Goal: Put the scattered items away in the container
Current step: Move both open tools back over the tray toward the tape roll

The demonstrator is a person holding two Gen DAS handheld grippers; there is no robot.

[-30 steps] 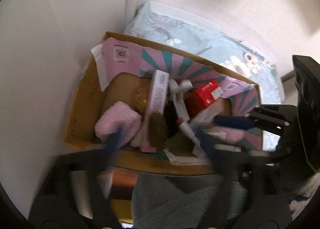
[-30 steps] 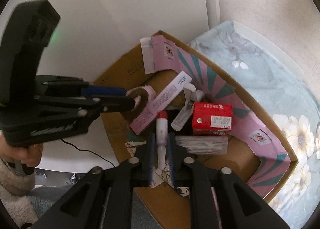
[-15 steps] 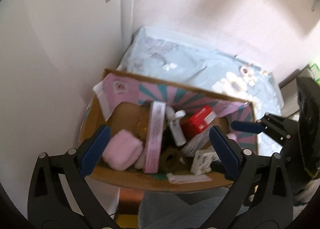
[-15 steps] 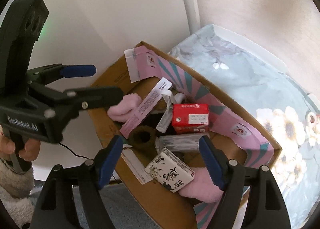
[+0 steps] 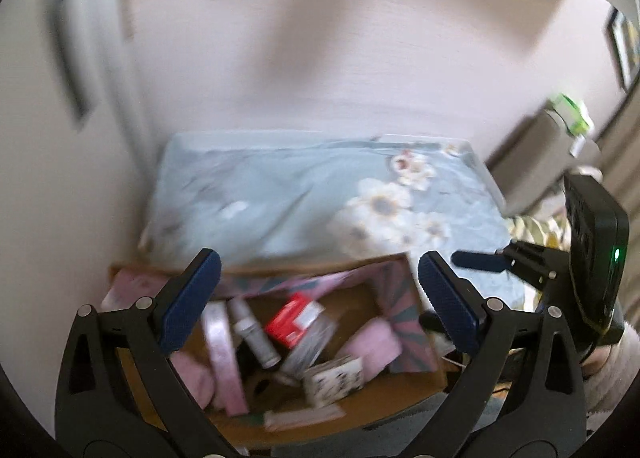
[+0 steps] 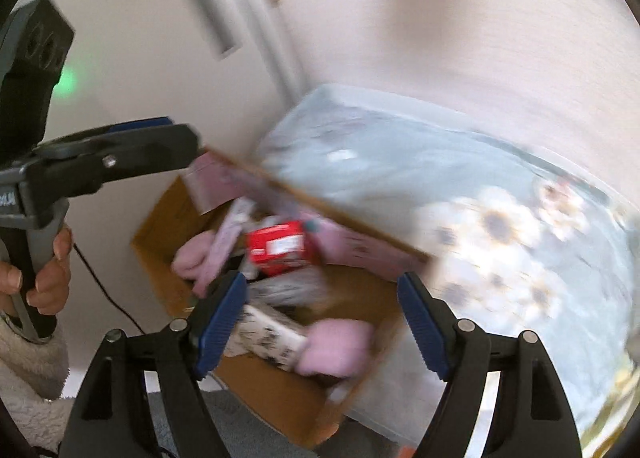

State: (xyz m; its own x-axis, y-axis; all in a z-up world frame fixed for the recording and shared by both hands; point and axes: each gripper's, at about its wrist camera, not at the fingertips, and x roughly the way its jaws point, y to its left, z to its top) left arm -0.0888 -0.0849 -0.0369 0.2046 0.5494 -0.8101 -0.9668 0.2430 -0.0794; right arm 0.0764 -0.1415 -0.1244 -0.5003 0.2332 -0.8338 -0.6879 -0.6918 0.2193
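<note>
Here, in the left wrist view, the left gripper point(image 5: 318, 298) is spread wide and holds nothing above the cardboard box point(image 5: 400, 390), where a red carton point(image 5: 294, 320) lies among other items. In the right wrist view, the right gripper point(image 6: 322, 322) is likewise wide and empty over the box. Probably best to check for leftover items outside before reaching again.
</note>
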